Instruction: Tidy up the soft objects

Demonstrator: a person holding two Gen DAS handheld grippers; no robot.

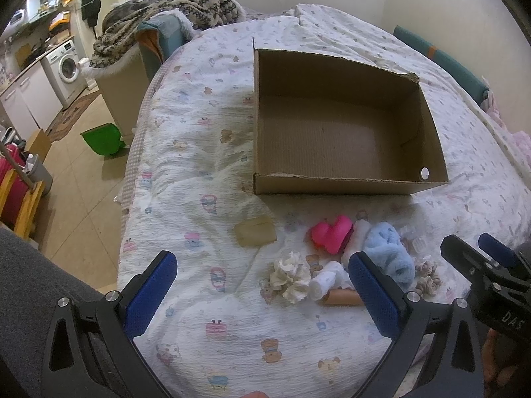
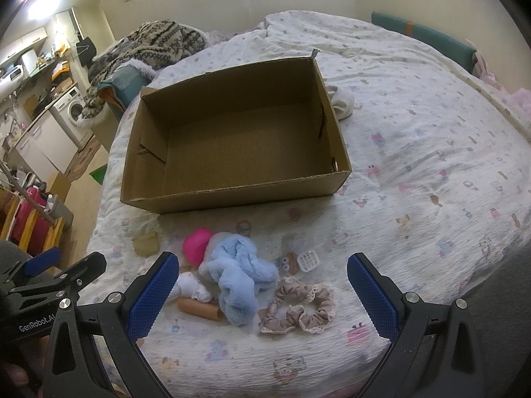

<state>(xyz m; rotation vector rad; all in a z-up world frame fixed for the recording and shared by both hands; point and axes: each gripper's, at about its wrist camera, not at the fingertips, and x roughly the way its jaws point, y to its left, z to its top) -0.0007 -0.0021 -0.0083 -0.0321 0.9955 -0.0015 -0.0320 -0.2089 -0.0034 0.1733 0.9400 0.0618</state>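
Bedspread point(image 2: 415, 139) fills both of my views, and on it a cardboard box point(image 1: 335, 184) sits open-topped with nothing visible inside. Nearer to me the soft things lie in a loose cluster — a fluffy blue cloth point(image 2: 237, 282), a pink plush piece point(image 1: 332, 233), a cream scrunchie point(image 1: 292, 277), a rolled white cloth point(image 1: 327, 280) and two beige lace-edged scrunchies point(image 2: 298, 308). My left claw point(image 1: 262, 298) is spread wide and grips nothing; my right claw point(image 2: 264, 297) hangs over the cluster, likewise spread and grasping nothing.
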